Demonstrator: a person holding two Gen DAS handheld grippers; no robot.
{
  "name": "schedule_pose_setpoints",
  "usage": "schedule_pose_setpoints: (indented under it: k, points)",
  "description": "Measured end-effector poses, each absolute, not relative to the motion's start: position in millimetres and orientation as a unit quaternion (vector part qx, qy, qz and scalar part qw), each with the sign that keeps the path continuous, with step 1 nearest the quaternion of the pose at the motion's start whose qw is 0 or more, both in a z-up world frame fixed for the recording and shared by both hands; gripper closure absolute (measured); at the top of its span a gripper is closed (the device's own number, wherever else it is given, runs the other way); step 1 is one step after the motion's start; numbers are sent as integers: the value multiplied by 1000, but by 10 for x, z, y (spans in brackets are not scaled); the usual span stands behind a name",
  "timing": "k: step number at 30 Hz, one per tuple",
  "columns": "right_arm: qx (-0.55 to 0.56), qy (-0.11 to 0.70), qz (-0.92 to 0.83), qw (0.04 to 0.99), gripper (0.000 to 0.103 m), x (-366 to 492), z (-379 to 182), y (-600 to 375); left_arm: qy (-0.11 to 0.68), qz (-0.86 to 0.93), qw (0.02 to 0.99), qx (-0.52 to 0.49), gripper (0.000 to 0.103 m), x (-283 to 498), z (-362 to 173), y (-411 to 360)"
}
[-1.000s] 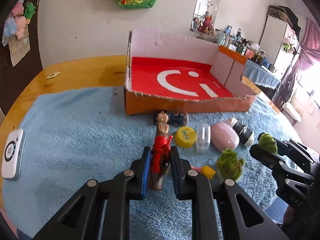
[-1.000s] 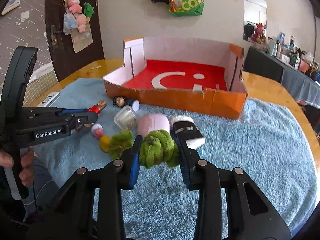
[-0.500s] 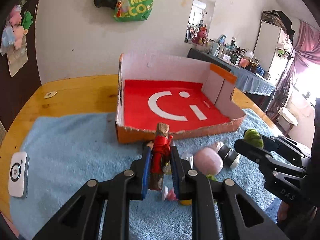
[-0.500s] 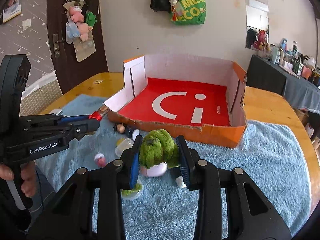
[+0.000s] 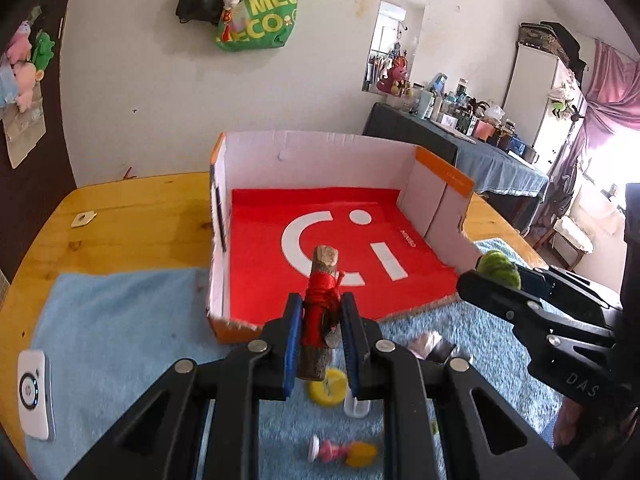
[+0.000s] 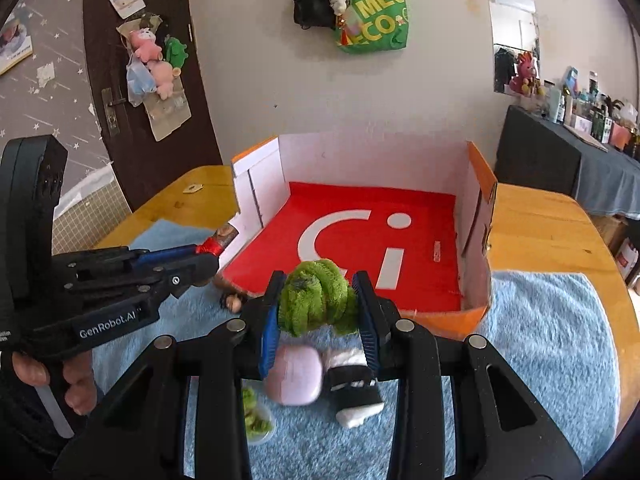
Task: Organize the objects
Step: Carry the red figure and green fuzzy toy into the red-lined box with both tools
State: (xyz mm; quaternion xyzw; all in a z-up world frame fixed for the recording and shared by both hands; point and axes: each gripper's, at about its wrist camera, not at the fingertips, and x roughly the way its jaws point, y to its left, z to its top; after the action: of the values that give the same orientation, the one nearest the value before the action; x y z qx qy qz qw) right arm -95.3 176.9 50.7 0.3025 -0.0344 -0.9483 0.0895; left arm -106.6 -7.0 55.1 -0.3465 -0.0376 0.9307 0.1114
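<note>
Left claw (image 5: 318, 334) clamps red-wrapped stick (image 5: 320, 300), right claw (image 6: 318, 320) clamps green fuzzy toy (image 6: 316, 300), both near the box (image 6: 476, 184).

White wall (image 5: 160, 100), dark door (image 6: 160, 80)

I'm working in someone's lived-in home, a combined living and dining room by the look of it. A round wooden table (image 6: 540, 224) carries a fluffy blue towel (image 6: 552, 332). A green shopping bag (image 6: 374, 16) hangs on the white wall, plush toys (image 6: 150, 60) dangle on a dark door (image 6: 132, 128), and a side table crowded with bottles (image 5: 460, 108) stands near a pink curtain (image 5: 612, 84).
</note>
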Motion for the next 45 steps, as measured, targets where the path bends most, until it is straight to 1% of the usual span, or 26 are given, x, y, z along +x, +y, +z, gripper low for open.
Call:
schedule_pose_setpoints:
  k: [19, 25, 32, 38, 45]
  points:
    - [346, -56, -932, 87, 71, -1703, 585, 1972, -36, 926, 118, -357, 83, -1772, 736, 76]
    - [376, -73, -920, 81, 71, -2062, 509, 2060, -41, 917, 108, -382, 83, -2044, 648, 100]
    - [432, -67, -897, 60, 71, -2455, 267, 2109, -44, 906, 86, -412, 83, -2356, 507, 80]
    - [465, -72, -881, 51, 71, -2584, 77, 2141, -51, 898, 79, -430, 83, -2481, 372, 51]
    - [477, -69, -875, 43, 71, -2597, 43, 2182, -56, 882, 76, -461, 83, -2607, 170, 26]
